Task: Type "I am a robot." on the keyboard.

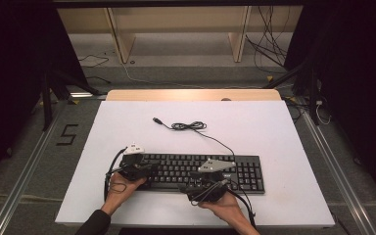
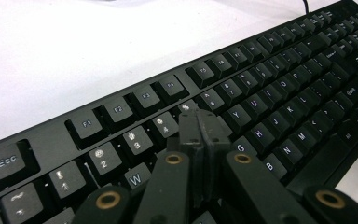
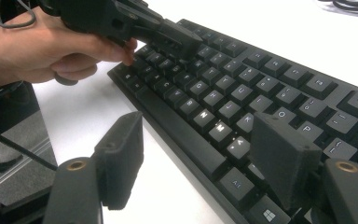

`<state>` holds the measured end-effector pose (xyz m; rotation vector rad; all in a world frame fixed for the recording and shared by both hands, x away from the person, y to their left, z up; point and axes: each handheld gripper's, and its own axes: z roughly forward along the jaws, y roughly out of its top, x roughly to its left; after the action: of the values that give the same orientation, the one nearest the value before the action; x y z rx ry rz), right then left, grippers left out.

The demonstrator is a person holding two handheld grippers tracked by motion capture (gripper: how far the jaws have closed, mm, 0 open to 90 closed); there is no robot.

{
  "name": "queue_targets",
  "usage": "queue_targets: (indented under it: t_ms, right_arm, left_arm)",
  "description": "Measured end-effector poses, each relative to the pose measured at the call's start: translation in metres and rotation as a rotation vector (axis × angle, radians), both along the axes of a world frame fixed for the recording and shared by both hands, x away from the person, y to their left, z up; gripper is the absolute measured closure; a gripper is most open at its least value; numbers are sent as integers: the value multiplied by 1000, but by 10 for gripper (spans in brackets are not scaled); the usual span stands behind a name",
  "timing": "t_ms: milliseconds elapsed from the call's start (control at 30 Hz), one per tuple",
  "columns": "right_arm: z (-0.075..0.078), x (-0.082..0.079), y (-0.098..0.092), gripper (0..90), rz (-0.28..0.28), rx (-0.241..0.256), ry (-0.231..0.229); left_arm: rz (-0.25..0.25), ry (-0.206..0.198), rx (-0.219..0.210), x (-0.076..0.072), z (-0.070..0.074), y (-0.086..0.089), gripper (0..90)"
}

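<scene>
My left tool [image 2: 200, 140]: jaws pressed together, nothing between them, tips down over the letter keys at the left end of the flat black plastic keyboard [image 2: 279, 93], near the number row. My right tool [image 3: 205, 158]: jaws spread wide, holding nothing, straddling the keyboard's near edge by the bottom row of keys. Keyboard: lies lengthwise on the near half of the white rectangular worktop [image 1: 127, 122], under both tools. Thin black cable [image 1: 191, 126]: runs from the keyboard's far edge, loosely coiled at mid-worktop, plug end lying free.
</scene>
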<state>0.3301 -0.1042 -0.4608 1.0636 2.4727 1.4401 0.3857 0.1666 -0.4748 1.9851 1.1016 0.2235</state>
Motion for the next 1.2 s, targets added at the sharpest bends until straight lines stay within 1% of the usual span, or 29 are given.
queue_targets:
  t_ms: [100, 233, 300, 433, 567, 600, 633, 667, 767, 900, 1000, 1067, 1100, 1167, 1200]
  right_arm:
    - [0, -1, 0, 350, 2, 3, -1]
    - [1, -2, 0, 341, 6, 5, -4]
    - [1, -2, 0, 340, 7, 6, -7]
    - [2, -3, 0, 340, 7, 8, -9]
    - [2, -3, -1, 340, 8, 10, -8]
    - [2, -3, -1, 340, 8, 9, -9]
    - [2, -3, -1, 340, 8, 9, -9]
    - [2, -3, -1, 340, 8, 8, -9]
    - [2, -3, 0, 340, 9, 6, -14]
    - [2, -4, 0, 340, 7, 6, -15]
    - [2, -3, -1, 340, 4, 7, -14]
    - [2, -3, -1, 340, 1, 7, -15]
    - [2, -2, -1, 340, 1, 8, -16]
    - [2, -2, -2, 340, 0, 8, -18]
    - [2, -2, -2, 340, -1, 7, -17]
  left_arm:
    - [-2, 8, 0, 1, -1, -1, 888]
    - [-9, 8, 8, 2, -2, -3, 889]
    - [-4, 8, 4, 3, -2, -5, 889]
    - [-10, 10, 12, 4, -3, -8, 889]
    - [-5, 14, 18, 4, -3, -9, 890]
    - [-8, 22, 33, 4, -4, -10, 890]
    - [-9, 17, 32, 4, -5, -10, 890]
    - [-5, 21, 27, 4, -5, -9, 891]
    - [-5, 21, 33, 4, -5, -10, 891]
    - [-7, 19, 30, 3, -5, -10, 890]
    - [-2, 15, 20, 3, -4, -9, 888]
    - [-1, 12, 15, 3, -4, -7, 851]
    - [4, 6, 3, 3, -3, -6, 844]
    - [12, 2, -8, 2, -1, -4, 827]
    - [8, 4, -10, 2, 0, -3, 818]
